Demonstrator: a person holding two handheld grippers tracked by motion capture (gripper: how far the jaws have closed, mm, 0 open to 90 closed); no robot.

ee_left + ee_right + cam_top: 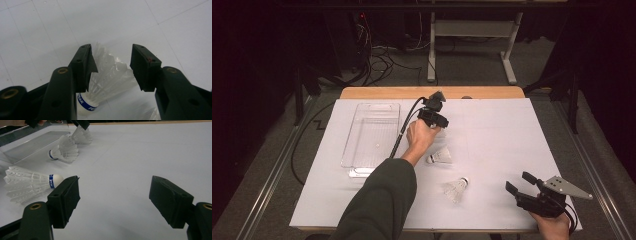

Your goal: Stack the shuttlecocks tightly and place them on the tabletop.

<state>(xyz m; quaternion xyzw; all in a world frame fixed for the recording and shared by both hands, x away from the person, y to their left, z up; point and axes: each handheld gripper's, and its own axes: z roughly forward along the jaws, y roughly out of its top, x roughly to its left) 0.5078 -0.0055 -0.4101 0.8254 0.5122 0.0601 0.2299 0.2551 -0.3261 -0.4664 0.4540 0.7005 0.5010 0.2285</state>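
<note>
Shuttlecocks lie on the white table sheet [492, 130] in front of me. My left gripper [111, 66] hangs over the middle of the table with its jaws parted, and a white feather shuttlecock [105, 82] with a blue band on its cork sits between them; I cannot tell whether the pads touch its feathers. A second shuttlecock [440, 157] lies just below my left hand [421, 137], and a third [456, 187] lies nearer me. My right gripper [524, 186] rests at the near right corner, jaws wide apart and holding nothing. A clear plastic tray [371, 137] sits on the left.
</note>
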